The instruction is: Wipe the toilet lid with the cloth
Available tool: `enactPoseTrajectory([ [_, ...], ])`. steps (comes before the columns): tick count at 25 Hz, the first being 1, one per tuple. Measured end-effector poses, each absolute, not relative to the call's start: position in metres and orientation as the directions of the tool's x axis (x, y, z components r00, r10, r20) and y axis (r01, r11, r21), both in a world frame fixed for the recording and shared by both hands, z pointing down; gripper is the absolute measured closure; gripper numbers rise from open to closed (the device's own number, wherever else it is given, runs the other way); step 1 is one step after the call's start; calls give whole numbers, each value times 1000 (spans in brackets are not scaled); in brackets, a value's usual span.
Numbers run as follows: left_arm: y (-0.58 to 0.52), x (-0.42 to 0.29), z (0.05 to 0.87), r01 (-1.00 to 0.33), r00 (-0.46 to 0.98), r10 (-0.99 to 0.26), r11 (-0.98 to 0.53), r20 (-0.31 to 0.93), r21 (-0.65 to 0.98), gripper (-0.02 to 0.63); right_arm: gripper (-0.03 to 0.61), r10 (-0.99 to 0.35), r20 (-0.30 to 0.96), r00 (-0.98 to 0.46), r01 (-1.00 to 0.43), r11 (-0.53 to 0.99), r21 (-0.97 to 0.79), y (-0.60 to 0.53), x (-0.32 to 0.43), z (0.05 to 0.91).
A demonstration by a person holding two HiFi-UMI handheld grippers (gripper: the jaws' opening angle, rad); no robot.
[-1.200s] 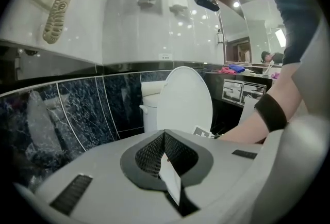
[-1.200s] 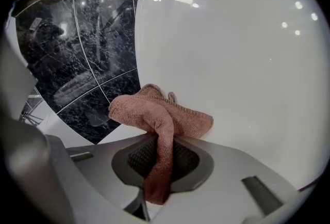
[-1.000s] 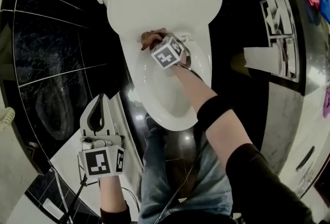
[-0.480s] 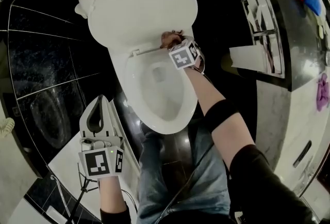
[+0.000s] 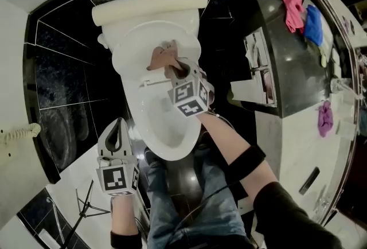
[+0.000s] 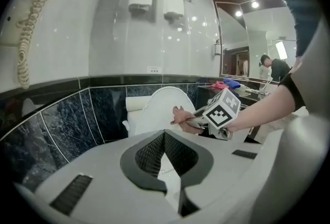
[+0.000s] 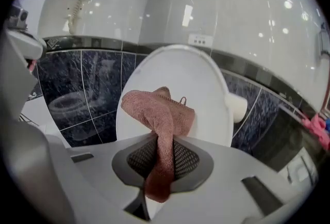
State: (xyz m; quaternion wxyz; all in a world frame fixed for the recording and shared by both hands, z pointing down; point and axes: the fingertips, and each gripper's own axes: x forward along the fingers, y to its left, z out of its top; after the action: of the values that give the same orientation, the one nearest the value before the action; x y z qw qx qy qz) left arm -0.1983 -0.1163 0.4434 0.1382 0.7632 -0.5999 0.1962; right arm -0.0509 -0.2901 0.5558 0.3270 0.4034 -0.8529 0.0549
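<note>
The white toilet lid (image 5: 150,41) stands raised against the tank; it also fills the middle of the right gripper view as the toilet lid (image 7: 175,94). A pinkish-brown cloth (image 5: 163,56) hangs bunched in front of the lid, and my right gripper (image 5: 174,69) is shut on it. In the right gripper view the cloth (image 7: 160,130) runs down between the jaws. My left gripper (image 5: 117,134) stays low at the left of the bowl (image 5: 166,121), shut and holding nothing. From the left gripper view the cloth (image 6: 181,115) and the right gripper (image 6: 192,121) show before the lid (image 6: 161,107).
The tank (image 5: 150,6) sits behind the lid against dark tiles. A counter (image 5: 287,53) at the right carries pink and blue cloths (image 5: 303,19). A wall phone cord (image 5: 17,134) hangs at the left. The person's legs (image 5: 178,202) stand before the bowl.
My right gripper has risen with the cloth from the hinge area up onto the raised lid. The head view has pulled back, so the toilet looks smaller. My left gripper rose slightly.
</note>
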Motion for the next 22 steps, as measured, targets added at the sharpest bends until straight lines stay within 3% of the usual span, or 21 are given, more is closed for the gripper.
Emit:
enactPoseTrajectory([
  [6,-122,-198,414,-979,183,-884,-204,430,-2,614,501,-674,517,-527,-614,723,317,-307,-90,459],
  [13,-128,-198,386,-988,152,-894,-155,421,26,614,500,-654,541,-528,-485,756,440,-329,-125,437],
  [22,-132,-202,403,-988,128,-890,-152,438,-20,614,500,-698,535,-476,-587,705,399,-362,-98,468],
])
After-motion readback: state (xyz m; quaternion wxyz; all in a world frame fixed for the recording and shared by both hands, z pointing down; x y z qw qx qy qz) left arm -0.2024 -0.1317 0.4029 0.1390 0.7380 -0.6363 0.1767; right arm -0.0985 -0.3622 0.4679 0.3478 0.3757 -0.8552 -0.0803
